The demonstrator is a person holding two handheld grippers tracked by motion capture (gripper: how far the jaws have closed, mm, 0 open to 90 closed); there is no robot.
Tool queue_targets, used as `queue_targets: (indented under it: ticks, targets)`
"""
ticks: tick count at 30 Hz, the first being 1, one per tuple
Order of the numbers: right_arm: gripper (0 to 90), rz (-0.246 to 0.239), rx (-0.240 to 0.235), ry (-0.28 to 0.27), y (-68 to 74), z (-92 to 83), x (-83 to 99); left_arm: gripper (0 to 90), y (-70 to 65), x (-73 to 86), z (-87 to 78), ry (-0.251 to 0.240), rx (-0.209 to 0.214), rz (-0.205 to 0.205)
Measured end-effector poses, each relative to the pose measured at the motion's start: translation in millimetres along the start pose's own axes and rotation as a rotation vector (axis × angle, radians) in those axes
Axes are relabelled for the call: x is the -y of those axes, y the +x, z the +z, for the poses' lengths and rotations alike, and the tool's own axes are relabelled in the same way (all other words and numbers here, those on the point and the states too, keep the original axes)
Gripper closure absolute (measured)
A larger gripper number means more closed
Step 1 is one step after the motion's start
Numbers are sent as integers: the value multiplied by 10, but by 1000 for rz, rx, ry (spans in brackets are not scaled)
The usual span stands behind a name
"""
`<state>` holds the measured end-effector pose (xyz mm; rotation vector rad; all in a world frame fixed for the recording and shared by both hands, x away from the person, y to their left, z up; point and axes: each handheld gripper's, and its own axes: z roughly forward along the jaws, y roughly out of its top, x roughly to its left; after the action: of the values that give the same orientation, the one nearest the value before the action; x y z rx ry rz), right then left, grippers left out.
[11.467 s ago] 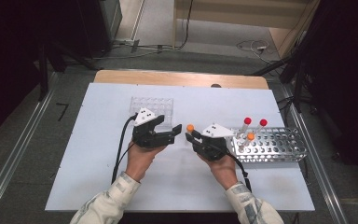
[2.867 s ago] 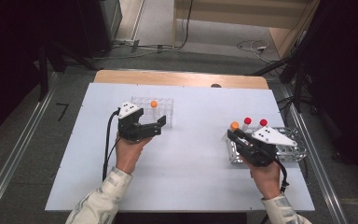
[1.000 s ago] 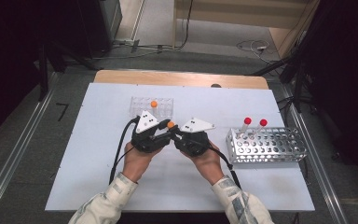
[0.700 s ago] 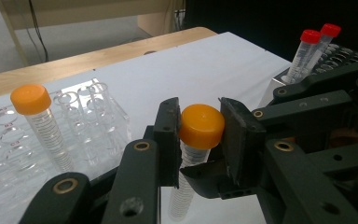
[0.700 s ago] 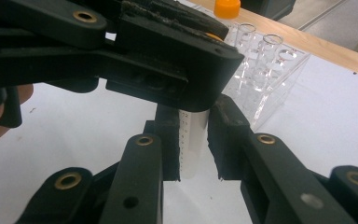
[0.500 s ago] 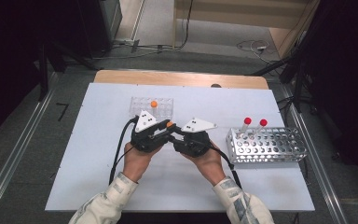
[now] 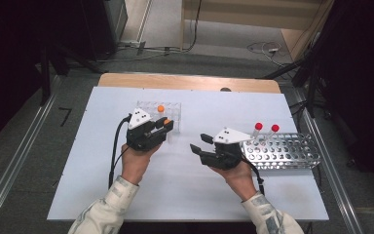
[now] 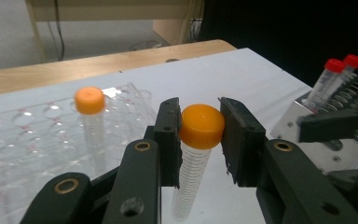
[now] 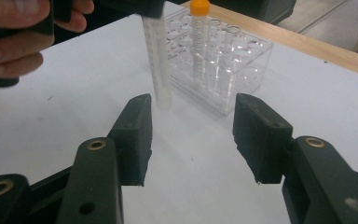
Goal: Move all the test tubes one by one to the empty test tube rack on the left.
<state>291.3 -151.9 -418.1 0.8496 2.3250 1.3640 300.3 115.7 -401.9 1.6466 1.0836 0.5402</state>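
My left gripper [image 7: 164, 127] [image 8: 200, 140] is shut on the orange cap of a clear graduated tube [image 8: 196, 158] [image 9: 157, 65], which hangs upright just in front of the clear plastic rack [image 7: 161, 113] [image 8: 32, 135]. One orange-capped tube [image 7: 160, 109] [image 8: 90, 121] [image 9: 198, 37] stands in that rack. My right gripper [image 7: 198, 145] [image 9: 192, 135] sits to the right of the left one; its jaws have just been opening and stand apart with nothing between them. Behind it lies the metal rack [image 7: 285, 151] with two red-capped tubes [image 7: 264, 130] [image 8: 335, 79].
The white table top [image 7: 185, 190] spreads out in front of both hands. A wooden board [image 7: 190, 82] runs along the table's far edge. A black cable [image 7: 114, 151] trails from my left gripper.
The right gripper has let go of the tube and drawn back to the right with its jaws spread. The left gripper has kept the tube and shifted slightly toward the clear rack.
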Motion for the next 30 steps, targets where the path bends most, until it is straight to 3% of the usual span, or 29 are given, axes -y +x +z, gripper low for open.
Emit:
queue_targets:
  ticks: [7, 15, 21, 30]
  targets:
    - [444, 13, 21, -9, -74, -164, 81, 698, 209, -187, -59, -20, -44, -25]
    - [407, 37, 26, -10, -122, -228, 161, 698, 435, -360, 19, -5, -76, -65]
    - [369, 46, 31, -10, -150, -250, 190, 698, 503, -459, 100, -12, -111, -60]
    - [289, 59, 43, -10, -179, -280, 220, 698, 562, -480, 217, -5, -166, -50]
